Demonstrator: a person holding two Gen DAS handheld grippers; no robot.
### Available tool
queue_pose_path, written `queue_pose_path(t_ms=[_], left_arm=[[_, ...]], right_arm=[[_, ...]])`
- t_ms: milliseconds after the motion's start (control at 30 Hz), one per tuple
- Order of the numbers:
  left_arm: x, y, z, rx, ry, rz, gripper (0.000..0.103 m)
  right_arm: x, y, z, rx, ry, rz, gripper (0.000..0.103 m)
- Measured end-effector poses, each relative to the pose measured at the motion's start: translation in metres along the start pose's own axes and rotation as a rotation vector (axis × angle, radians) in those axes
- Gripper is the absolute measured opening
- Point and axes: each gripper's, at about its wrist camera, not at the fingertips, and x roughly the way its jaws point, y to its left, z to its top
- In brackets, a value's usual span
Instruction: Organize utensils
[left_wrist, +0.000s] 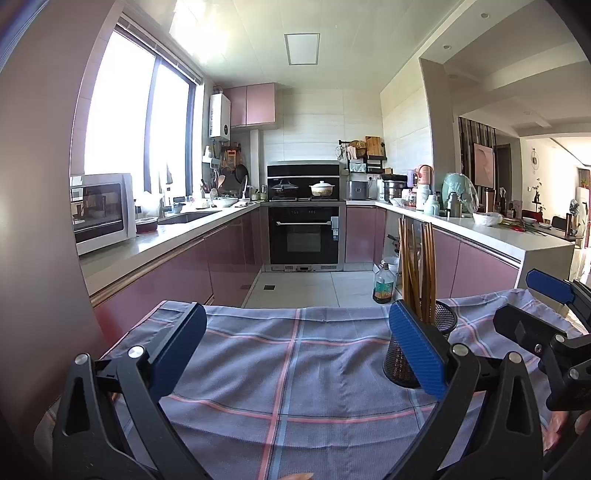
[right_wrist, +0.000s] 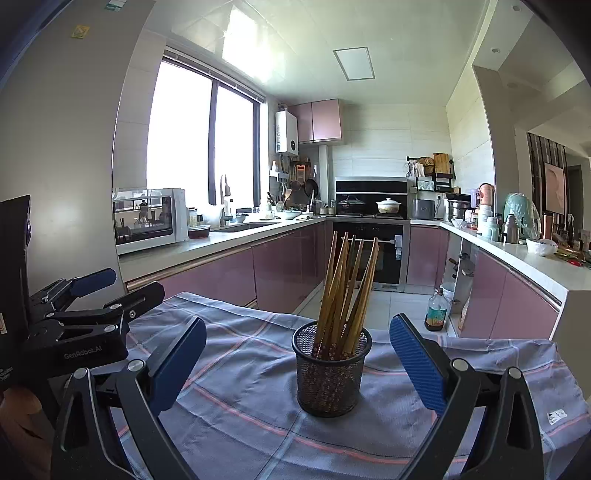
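**Standing chopsticks, both grippers idle**

Resting upright on the checked cloth (right_wrist: 240, 413), the black mesh cup (right_wrist: 331, 373) holds a bundle of wooden chopsticks (right_wrist: 347, 291), tips down, fanned against the rim; right gripper (right_wrist: 297, 363) spread wide, jaws either side of the cup, touching nothing, holding nothing; left gripper (left_wrist: 297, 354) likewise wide apart and empty over bare cloth, the cup just behind its right pad; oil bottle (right_wrist: 436, 309) on the floor beyond the table; oven (left_wrist: 303, 236) at the far wall.
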Motion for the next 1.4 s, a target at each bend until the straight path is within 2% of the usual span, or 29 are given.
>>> queue_pose_path(t_ms=[1400], left_arm=[[-0.0038,0.0016,0.0022,0.003,-0.009,0.0,0.097]], right_arm=[[0.0005,0.0051,-0.0017,0.001,-0.006,0.005,0.096]])
